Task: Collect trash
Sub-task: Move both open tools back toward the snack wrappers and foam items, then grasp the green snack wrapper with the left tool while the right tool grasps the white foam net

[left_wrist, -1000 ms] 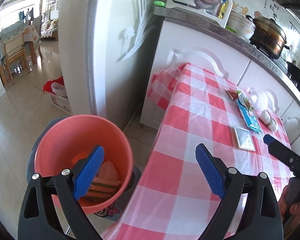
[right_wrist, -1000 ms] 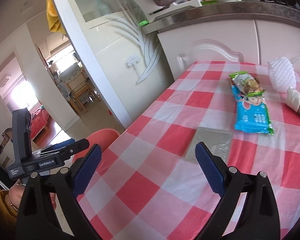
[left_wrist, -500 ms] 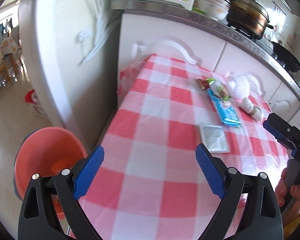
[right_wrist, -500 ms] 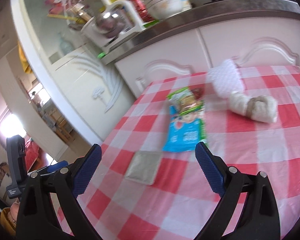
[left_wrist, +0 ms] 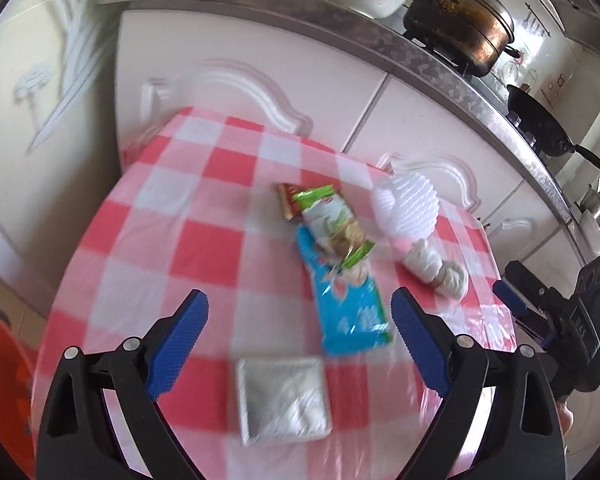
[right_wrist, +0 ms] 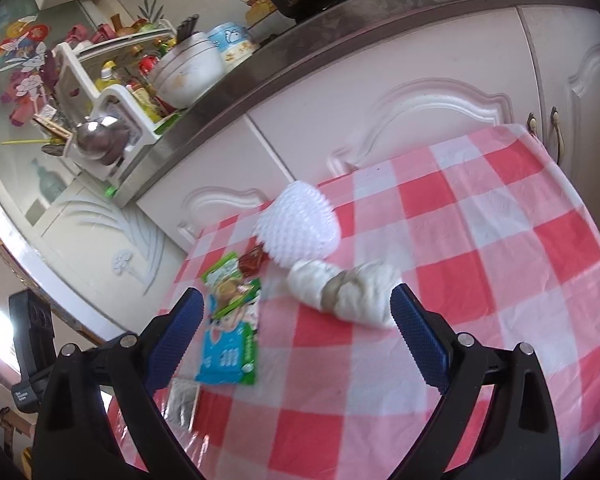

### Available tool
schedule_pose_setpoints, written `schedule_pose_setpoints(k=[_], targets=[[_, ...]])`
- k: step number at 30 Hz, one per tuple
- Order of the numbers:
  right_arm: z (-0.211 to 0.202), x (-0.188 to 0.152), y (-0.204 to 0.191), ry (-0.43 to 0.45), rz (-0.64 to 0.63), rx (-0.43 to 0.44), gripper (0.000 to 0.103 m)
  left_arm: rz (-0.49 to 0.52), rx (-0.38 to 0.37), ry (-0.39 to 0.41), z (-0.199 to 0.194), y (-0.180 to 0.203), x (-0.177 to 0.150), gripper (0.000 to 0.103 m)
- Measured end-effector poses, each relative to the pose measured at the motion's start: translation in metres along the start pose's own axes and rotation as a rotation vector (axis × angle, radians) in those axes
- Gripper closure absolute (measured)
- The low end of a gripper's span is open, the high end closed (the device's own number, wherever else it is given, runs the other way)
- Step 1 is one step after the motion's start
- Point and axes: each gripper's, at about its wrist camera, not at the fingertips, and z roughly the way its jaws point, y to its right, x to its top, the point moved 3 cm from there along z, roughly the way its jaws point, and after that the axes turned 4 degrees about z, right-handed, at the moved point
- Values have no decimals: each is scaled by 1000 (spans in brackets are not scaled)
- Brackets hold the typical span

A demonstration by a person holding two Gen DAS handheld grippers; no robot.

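Observation:
Trash lies on a red-and-white checked table (left_wrist: 204, 248): a silver foil packet (left_wrist: 284, 396), a blue wet-wipe pack (left_wrist: 348, 308), a green snack wrapper (left_wrist: 336, 228), a small red wrapper (left_wrist: 286, 200), a white foam net (left_wrist: 406, 206) and a crumpled white wad (left_wrist: 436, 268). My left gripper (left_wrist: 298, 340) is open and empty above the foil packet. My right gripper (right_wrist: 296, 334) is open and empty just in front of the wad (right_wrist: 344, 292), with the wipe pack (right_wrist: 230, 350), snack wrapper (right_wrist: 232, 284) and foam net (right_wrist: 300, 226) beyond and to its left.
An orange bucket (left_wrist: 0, 384) stands on the floor left of the table. White kitchen cabinets (left_wrist: 260, 64) back the table, under a counter with a pot (left_wrist: 460, 16), a bowl (right_wrist: 188, 72) and a dish rack (right_wrist: 100, 92). The other gripper shows at the right edge (left_wrist: 560, 320).
My left gripper has swung from over the bucket to over the table, toward the foil packet. My right gripper has moved right and forward, from the foil packet toward the wad.

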Motion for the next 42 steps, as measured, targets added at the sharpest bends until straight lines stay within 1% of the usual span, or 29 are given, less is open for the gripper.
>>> schedule_pose_setpoints(k=[5, 7, 9, 11, 13, 16, 17, 18, 21, 24, 26, 28, 29, 31, 33, 34, 35, 39, 42], targets=[[29, 13, 1, -34, -39, -34, 8, 29, -19, -17, 40, 23, 30, 11], [44, 17, -5, -53, -73, -49, 8, 48, -6, -29, 55, 30, 37, 11], [57, 21, -10, -62, -102, -55, 8, 79, 23, -41, 72, 37, 43, 11], [69, 27, -14, -68, -126, -63, 8, 89, 46, -59, 88, 38, 46, 11], [81, 32, -16, -80, -132, -55, 8, 93, 49, -78, 98, 37, 47, 11], [96, 39, -18, -94, -143, -55, 8, 108, 74, -79, 108, 34, 49, 11], [101, 40, -18, -100, -148, -57, 8, 108, 75, -76, 110, 33, 50, 14], [106, 41, -18, -108, -151, -58, 8, 109, 75, -76, 111, 32, 51, 21], [119, 42, -14, -129, -149, -66, 8, 107, 82, -88, 117, 28, 52, 31], [129, 43, -13, -142, -153, -74, 9, 105, 74, -90, 120, 27, 52, 36], [132, 43, -13, -143, -157, -75, 9, 105, 65, -79, 120, 26, 53, 43], [135, 42, -13, -147, -167, -79, 17, 101, 53, -81, 120, 26, 53, 46], [138, 40, -13, -157, -170, -82, 23, 104, 53, -80, 120, 26, 53, 48], [141, 39, -13, -169, -174, -96, 24, 102, 49, -74, 117, 26, 52, 50], [140, 37, -13, -164, -184, -102, 29, 86, 42, -70, 115, 24, 52, 55], [139, 37, -14, -161, -184, -97, 30, 81, 40, -66, 114, 24, 52, 56], [138, 36, -14, -163, -182, -93, 34, 81, 38, -62, 111, 23, 52, 57], [133, 29, -12, -167, -179, -84, 42, 92, 30, -63, 105, 26, 48, 59], [125, 25, -12, -168, -163, -59, 49, 101, 11, -75, 101, 29, 42, 61]])
